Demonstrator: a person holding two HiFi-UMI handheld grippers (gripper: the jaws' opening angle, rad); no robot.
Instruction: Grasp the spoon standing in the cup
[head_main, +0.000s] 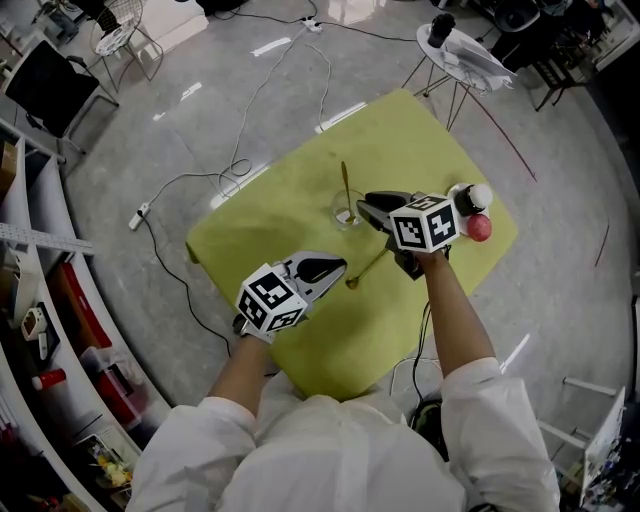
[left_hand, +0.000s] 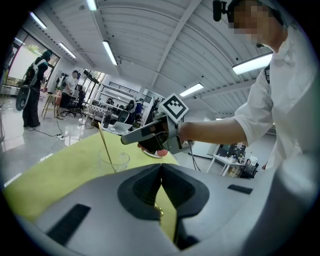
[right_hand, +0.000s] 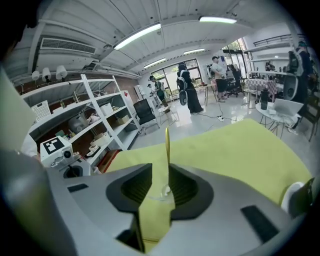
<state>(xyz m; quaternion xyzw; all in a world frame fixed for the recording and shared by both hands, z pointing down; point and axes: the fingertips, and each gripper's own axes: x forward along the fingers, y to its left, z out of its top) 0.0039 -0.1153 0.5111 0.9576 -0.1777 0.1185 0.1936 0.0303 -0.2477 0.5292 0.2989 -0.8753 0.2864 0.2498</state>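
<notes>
A clear glass cup (head_main: 347, 211) stands mid-table on the yellow-green cloth (head_main: 300, 190), and a gold spoon (head_main: 344, 183) stands upright in it. My right gripper (head_main: 366, 210) is just right of the cup, open. In the right gripper view the spoon's handle (right_hand: 167, 147) rises in the gap ahead of the jaws, untouched, with the cup (right_hand: 162, 192) low between them. A second gold spoon (head_main: 366, 268) lies flat on the cloth. My left gripper (head_main: 336, 268) rests beside its bowl, shut, tips together with nothing held. The left gripper view shows cup (left_hand: 114, 161) and right gripper (left_hand: 131, 138).
A red ball (head_main: 479, 228) and a white-capped dark bottle (head_main: 470, 197) sit at the table's right corner, behind my right hand. A white side table (head_main: 465, 50) stands beyond. Cables (head_main: 235, 165) trail over the floor, and shelves (head_main: 40, 300) line the left side.
</notes>
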